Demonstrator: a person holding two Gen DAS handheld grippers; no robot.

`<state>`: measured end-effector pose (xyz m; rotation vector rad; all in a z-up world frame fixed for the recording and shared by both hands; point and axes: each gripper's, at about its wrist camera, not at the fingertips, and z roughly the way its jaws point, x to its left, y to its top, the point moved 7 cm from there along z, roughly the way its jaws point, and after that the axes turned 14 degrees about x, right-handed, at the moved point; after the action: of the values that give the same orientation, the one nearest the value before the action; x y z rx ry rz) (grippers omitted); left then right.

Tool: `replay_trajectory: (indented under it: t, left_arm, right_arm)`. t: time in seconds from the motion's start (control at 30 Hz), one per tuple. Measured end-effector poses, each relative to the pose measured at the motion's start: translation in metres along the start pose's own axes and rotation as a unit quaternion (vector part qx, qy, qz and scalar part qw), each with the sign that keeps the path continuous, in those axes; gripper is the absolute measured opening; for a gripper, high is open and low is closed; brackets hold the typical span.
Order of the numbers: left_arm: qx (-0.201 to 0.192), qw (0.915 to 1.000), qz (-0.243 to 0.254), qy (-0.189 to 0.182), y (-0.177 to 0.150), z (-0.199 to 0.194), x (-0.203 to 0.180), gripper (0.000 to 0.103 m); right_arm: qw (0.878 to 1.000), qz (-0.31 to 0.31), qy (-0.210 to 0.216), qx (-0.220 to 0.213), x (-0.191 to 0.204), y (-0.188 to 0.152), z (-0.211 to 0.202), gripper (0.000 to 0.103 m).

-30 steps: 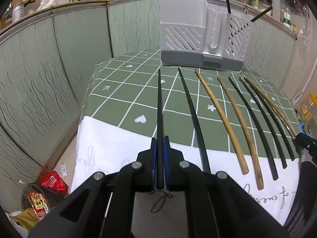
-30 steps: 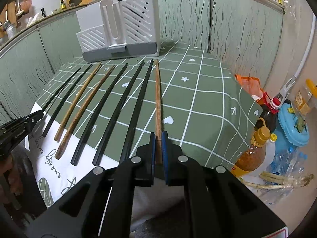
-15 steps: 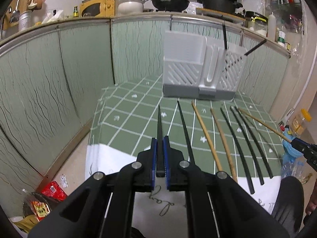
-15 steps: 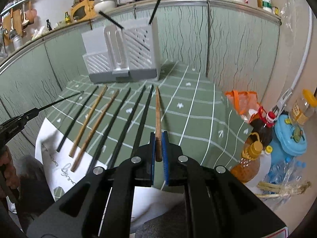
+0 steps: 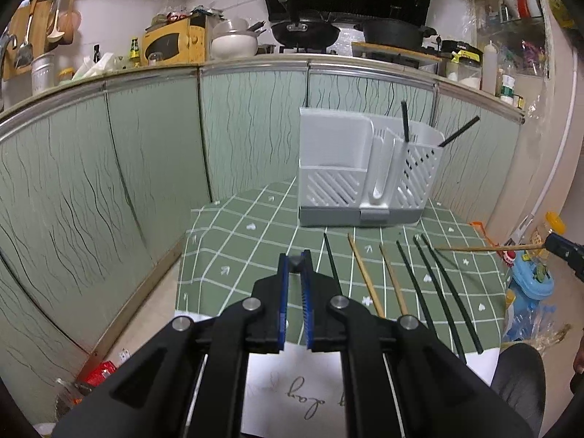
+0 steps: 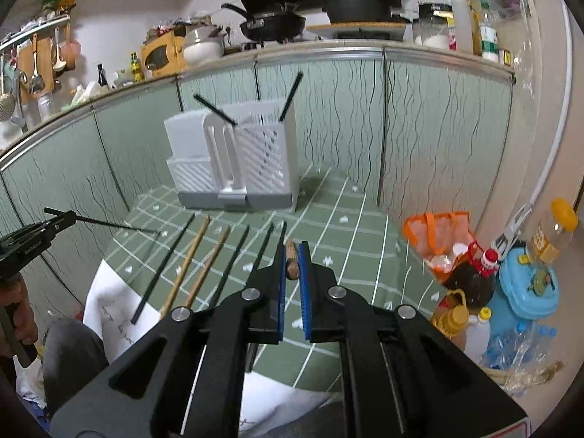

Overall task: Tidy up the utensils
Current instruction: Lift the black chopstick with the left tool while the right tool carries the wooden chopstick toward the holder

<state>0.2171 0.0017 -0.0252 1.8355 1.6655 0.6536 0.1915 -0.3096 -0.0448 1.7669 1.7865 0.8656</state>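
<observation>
Left gripper (image 5: 295,261) clamps a black chopstick (image 6: 109,223); right gripper (image 6: 291,259) clamps a wooden chopstick (image 5: 485,248). Both are held clear of the table, short of the white holder (image 5: 365,175), presumably for insertion.

right gripper (image 6: 291,260) pinches a wooden chopstick (image 6: 291,266) above six chopsticks (image 6: 204,268) on the table (image 6: 350,241).

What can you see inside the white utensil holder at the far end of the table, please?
Two black chopsticks stick up out of the white utensil holder, both in its tall slotted compartment, leaning apart. Their lower ends are hidden by the walls. The holder's other sections show nothing above their rims.
</observation>
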Motion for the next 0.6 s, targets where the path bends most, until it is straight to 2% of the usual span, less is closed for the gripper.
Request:
replay_trajectory:
  t: [0.6]
  left_arm:
    - [-0.014,0.9995,0.021,-0.018,0.044,-0.021,0.0,0.008]
  right_arm:
    - [0.999,-0.016,0.01,-0.027,0.001,0.064,-0.031,0.006]
